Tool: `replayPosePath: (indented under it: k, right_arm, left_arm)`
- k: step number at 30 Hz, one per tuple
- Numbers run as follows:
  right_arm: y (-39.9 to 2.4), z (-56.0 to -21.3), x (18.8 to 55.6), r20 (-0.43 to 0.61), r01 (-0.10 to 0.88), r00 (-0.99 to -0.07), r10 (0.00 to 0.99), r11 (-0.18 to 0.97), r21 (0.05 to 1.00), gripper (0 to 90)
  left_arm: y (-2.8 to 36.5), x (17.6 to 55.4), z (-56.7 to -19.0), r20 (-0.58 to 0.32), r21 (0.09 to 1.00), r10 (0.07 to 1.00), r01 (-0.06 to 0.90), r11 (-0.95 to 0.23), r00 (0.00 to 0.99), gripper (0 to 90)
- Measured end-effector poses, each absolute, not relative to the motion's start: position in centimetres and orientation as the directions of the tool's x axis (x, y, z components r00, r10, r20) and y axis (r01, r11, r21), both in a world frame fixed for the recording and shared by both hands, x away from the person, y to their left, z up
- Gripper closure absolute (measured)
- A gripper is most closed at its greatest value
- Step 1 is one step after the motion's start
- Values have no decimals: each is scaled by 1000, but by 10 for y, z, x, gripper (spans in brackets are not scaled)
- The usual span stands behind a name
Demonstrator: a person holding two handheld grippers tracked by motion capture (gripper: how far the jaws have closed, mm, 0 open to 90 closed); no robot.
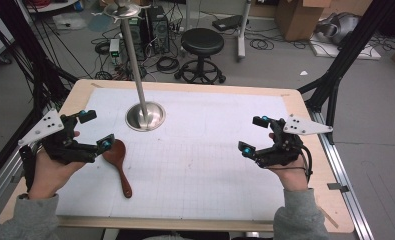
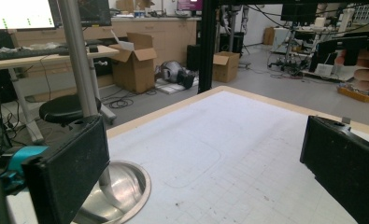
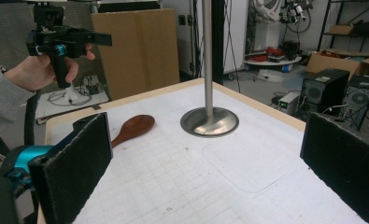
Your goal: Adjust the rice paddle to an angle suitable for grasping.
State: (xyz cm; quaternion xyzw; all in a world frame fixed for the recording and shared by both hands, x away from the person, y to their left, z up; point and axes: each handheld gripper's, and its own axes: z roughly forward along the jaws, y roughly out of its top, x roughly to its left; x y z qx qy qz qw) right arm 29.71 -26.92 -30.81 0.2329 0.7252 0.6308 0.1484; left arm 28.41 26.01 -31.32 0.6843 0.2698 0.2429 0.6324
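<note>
Left gripper (image 1: 97, 131): left of the high view, jaws spread wide with nothing between them; it hangs just beside the bowl of the spoon, not touching it as far as the view tells.
Right gripper (image 1: 255, 135): right of the high view, jaws also spread and empty, well apart from the spoon.
Wooden spoon (image 1: 118, 164): lies flat on the white mat (image 1: 210, 160) at lower left of centre, bowl toward the left gripper, handle pointing to the bottom edge.
Metal stand (image 1: 145, 116): round base above the spoon, pole rising to the top of the frame.
Risk, slip: the spoon lies low and flat, so jaws closing from above would likely skid off or push it along the mat.
Risk, knock: a lift swung upward in the frame could strike the pole.
Risk, tilt: a grip on the bowl end would probably let the handle droop.
</note>
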Motion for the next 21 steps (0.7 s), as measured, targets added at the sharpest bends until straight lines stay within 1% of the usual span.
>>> replayPosePath:
  k: [3, 5, 9, 11, 12, 13, 14, 15, 16, 19, 20, 21]
  right_arm:
    - [-267, -308, 297, 75, 148, -849, 523, 100, 984, 9]
    - [-266, -309, 297, 73, 147, -851, 520, 103, 984, 9]
    - [-266, -309, 299, 75, 149, -852, 519, 102, 984, 9]
    - [-266, -309, 299, 76, 151, -850, 520, 103, 983, 9]
    - [-265, -310, 300, 78, 154, -850, 521, 105, 982, 9]
    - [-265, -310, 300, 79, 156, -850, 520, 105, 982, 9]
    - [-265, -310, 300, 76, 153, -852, 518, 107, 982, 9]
    - [-265, -310, 300, 76, 153, -852, 518, 107, 982, 9]
    - [-265, -310, 301, 75, 153, -853, 517, 109, 982, 9]
    - [-264, -310, 301, 75, 155, -855, 513, 115, 981, 9]
    - [-264, -310, 301, 73, 154, -855, 513, 118, 981, 9]
    - [-264, -310, 301, 71, 153, -855, 514, 121, 981, 9]
  left_arm:
    - [261, 284, -314, -9, 996, 680, 66, -57, 733, 18]
    - [261, 283, -315, 11, 994, 706, 66, -82, 708, 51]
    - [260, 283, -315, 21, 993, 712, 65, -94, 701, 116]
    - [260, 283, -317, 32, 991, 720, 72, -113, 694, 178]
    - [260, 285, -319, 32, 986, 731, 99, -136, 681, 255]
    - [260, 285, -319, 32, 986, 731, 99, -136, 681, 316]
    - [260, 286, -322, 35, 980, 740, 122, -158, 671, 358]
    - [260, 286, -322, 35, 980, 740, 122, -158, 671, 383]
    - [259, 287, -326, 40, 977, 739, 129, -170, 672, 439]
    - [259, 288, -328, 38, 975, 742, 138, -176, 670, 530]
    - [260, 289, -329, 35, 973, 741, 146, -177, 670, 530]
    - [260, 289, -330, 37, 972, 743, 149, -183, 668, 621]
